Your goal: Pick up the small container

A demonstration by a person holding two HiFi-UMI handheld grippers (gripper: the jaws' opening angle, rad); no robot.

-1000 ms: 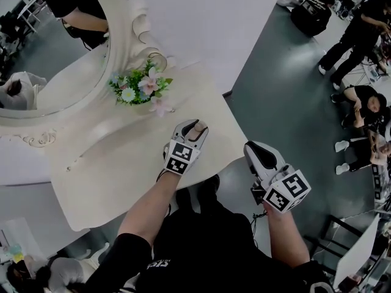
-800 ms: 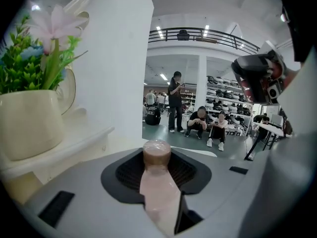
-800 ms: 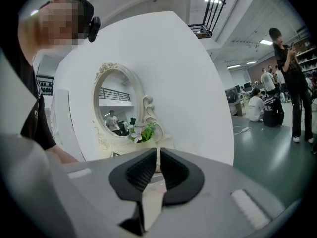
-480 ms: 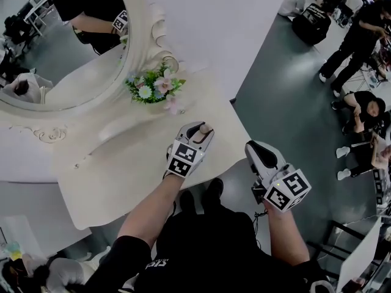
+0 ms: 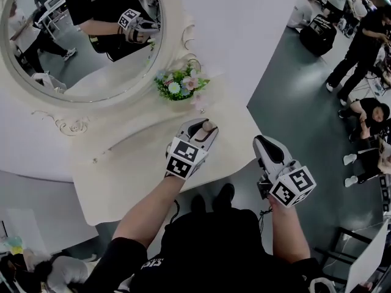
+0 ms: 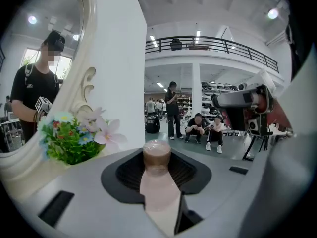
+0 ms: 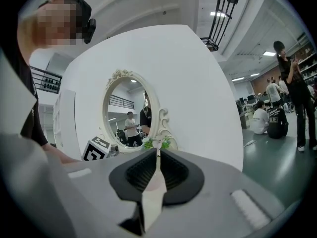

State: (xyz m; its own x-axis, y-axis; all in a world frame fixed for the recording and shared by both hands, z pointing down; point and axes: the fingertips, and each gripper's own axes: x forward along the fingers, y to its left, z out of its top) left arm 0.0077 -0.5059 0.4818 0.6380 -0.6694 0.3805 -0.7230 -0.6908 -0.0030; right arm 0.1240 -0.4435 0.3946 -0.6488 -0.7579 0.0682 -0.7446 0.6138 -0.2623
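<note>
The small container [image 6: 156, 151] has a pale pink body and a brown rounded cap. My left gripper [image 5: 205, 128] is shut on it, with the dark ribbed pads pressing on both its sides. The cap [image 5: 208, 126] pokes out above the fingertips, over the right part of the cream vanity table [image 5: 122, 163]. In the left gripper view the container stands upright in the middle, cap up. My right gripper [image 5: 266, 143] hangs past the table's right edge over the grey floor. Its jaws are shut with nothing between them, and they point at the mirror [image 7: 130, 114].
An oval mirror [image 5: 79, 35] in a carved cream frame stands at the back of the table. A bunch of artificial flowers [image 5: 180, 85] sits just beyond the left gripper. Several people [image 5: 366, 108] stand and sit on the floor far right. The table's front edge curves right below the left gripper.
The head view has swung, so the mirror and flowers sit further right and more of the mirror shows. The left gripper keeps the container and is a little nearer the flowers. The right gripper barely moved.
</note>
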